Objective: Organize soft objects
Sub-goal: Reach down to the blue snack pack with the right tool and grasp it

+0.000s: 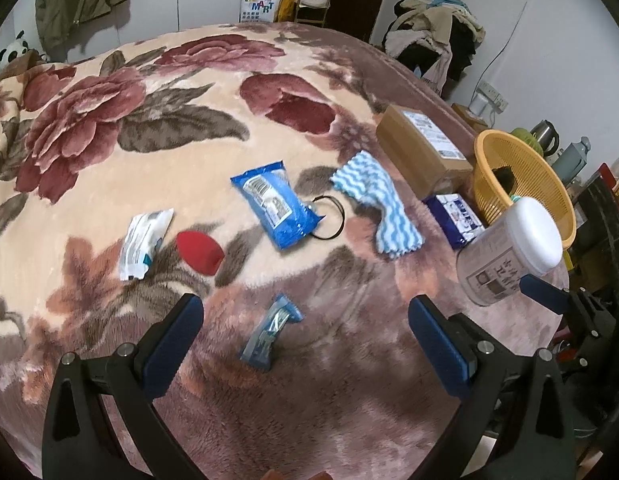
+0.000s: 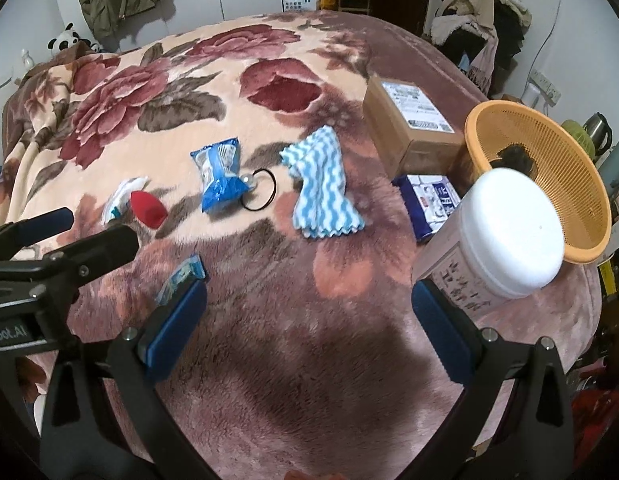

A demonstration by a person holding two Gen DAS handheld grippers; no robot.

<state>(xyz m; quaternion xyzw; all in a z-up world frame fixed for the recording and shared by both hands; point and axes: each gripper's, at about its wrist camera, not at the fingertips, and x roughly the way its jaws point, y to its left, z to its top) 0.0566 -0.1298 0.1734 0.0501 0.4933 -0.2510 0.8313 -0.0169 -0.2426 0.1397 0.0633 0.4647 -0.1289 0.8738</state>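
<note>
Plush floral blanket [image 1: 189,152] under crinkly blue packet [image 1: 275,204].

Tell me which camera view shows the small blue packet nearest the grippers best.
The left wrist view: the small blue packet lies whole and unobstructed on the blanket, between the open fingers of the left hand-held gripper. In the right wrist view, the packet is partly hidden behind a finger of the right hand-held gripper.

Both wrist views look down across bed [image 1: 309,380] (shared), close.
</note>
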